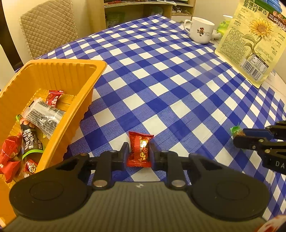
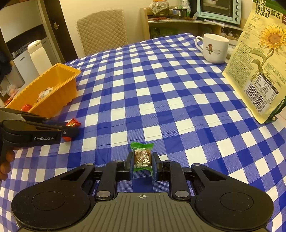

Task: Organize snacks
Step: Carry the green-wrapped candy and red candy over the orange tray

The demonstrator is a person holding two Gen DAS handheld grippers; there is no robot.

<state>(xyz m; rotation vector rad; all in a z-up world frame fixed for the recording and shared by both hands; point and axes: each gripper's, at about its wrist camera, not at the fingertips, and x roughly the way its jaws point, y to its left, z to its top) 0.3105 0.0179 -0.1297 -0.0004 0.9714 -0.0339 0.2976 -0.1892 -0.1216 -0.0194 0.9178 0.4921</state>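
My left gripper (image 1: 139, 151) is shut on a red candy packet (image 1: 140, 149) that rests on the blue-and-white checked tablecloth (image 1: 160, 85), just right of the orange tray (image 1: 53, 71). The tray holds several wrapped snacks (image 1: 42, 116). My right gripper (image 2: 142, 163) is shut on a green-wrapped candy (image 2: 142, 156), low over the cloth. In the right wrist view the left gripper (image 2: 71, 129) shows at the left with the red packet (image 2: 73, 123) in it, beside the orange tray (image 2: 44, 89). In the left wrist view the right gripper (image 1: 237, 134) shows at the right edge, holding the green candy (image 1: 236, 130).
A large yellow sunflower-seed bag (image 1: 253, 41) stands at the right, a white mug (image 1: 201, 29) behind it. A quilted chair (image 1: 48, 26) sits at the table's far side, shelves (image 2: 187, 23) with a toaster oven (image 2: 219, 9) beyond. A hand (image 2: 7, 160) holds the left gripper.
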